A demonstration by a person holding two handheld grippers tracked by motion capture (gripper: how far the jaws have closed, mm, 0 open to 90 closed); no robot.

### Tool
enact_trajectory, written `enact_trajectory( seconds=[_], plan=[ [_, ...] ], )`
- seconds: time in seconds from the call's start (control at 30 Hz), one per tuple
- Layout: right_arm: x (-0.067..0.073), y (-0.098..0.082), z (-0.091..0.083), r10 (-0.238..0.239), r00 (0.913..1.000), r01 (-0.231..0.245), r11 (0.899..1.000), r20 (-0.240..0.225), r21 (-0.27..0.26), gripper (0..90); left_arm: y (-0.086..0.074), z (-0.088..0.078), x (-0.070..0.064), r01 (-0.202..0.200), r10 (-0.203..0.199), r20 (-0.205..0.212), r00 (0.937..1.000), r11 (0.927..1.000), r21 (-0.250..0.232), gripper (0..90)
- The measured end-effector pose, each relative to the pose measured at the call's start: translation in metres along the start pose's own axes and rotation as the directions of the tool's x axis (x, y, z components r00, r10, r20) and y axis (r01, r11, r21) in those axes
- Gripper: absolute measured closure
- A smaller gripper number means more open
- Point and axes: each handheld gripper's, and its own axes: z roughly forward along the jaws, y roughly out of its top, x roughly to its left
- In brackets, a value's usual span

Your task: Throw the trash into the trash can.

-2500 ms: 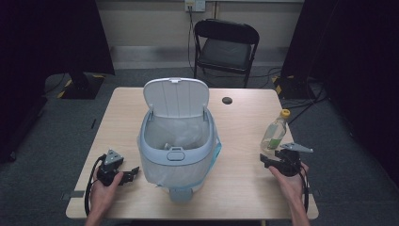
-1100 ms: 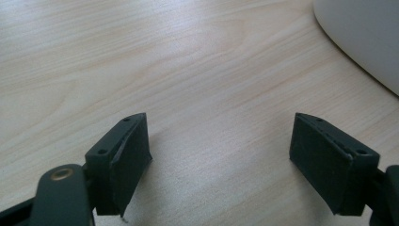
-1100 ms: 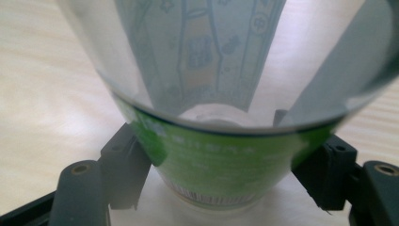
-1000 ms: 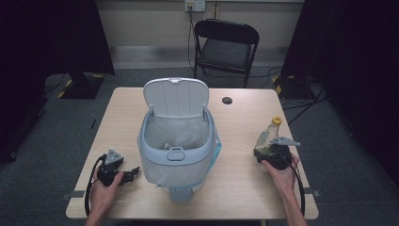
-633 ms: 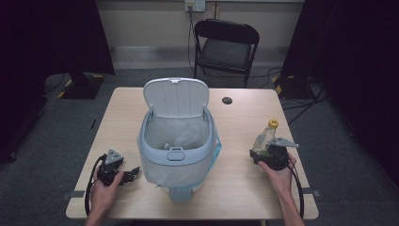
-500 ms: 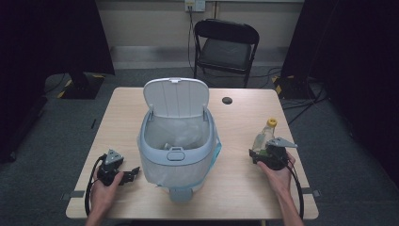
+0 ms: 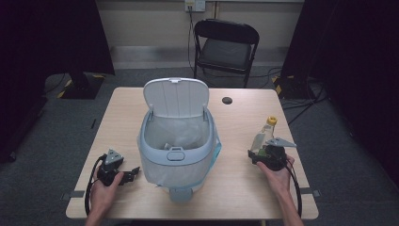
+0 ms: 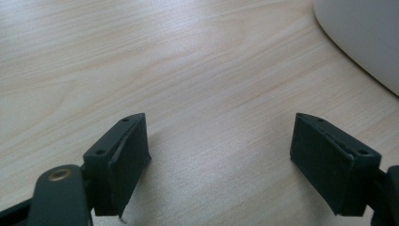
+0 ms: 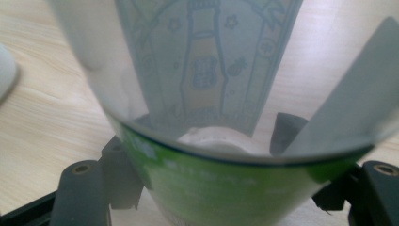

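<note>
On the table (image 7: 127, 113) — one bin (image 7: 176, 150), one bottle (image 7: 263, 138), two claws.

A white bin (image 7: 176, 150) with its lid raised stands mid-table (image 7: 122, 113). A small black disc (image 7: 227, 100) lies near the far edge. 1 black folding chair (image 7: 226, 44) stands beyond.

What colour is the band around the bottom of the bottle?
Green, below a clear body with a printed label; the bottle shows it best in the right gripper view.

Table (image 7: 235, 183): pale, matt wood grain. Bottle (image 9: 207, 94): clear glossy plastic, green printed label. Bin (image 7: 176, 155): smooth plastic.
</note>
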Motion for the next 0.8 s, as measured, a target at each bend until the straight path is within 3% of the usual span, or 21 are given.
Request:
enact_trajectory(
  seconds=[0.13, 0.43, 0.8],
  plan=[
    [0.000, 0.002, -0.006, 0.041, 0.9983, -0.042, 0.998, -0.041, -0.039, 27.4, 0.000, 0.000, 0.000, 0.000, 0.000, 0.000, 1.0000, 1.0000, 0.000, 19.3],
    [0.004, 0.008, -0.020, 0.063, 0.9913, -0.078, 0.989, -0.115, -0.129, 27.3, 0.000, 0.000, 0.000, -0.002, 0.002, -0.001, 1.0000, 1.0000, 0.001, 19.4],
    [0.015, 0.020, -0.033, 0.045, 0.9815, -0.084, 0.975, -0.186, -0.208, 27.3, 0.000, 0.000, 0.000, 0.000, 0.000, 0.000, 1.0000, 1.0000, 0.000, 19.3]
  ],
)
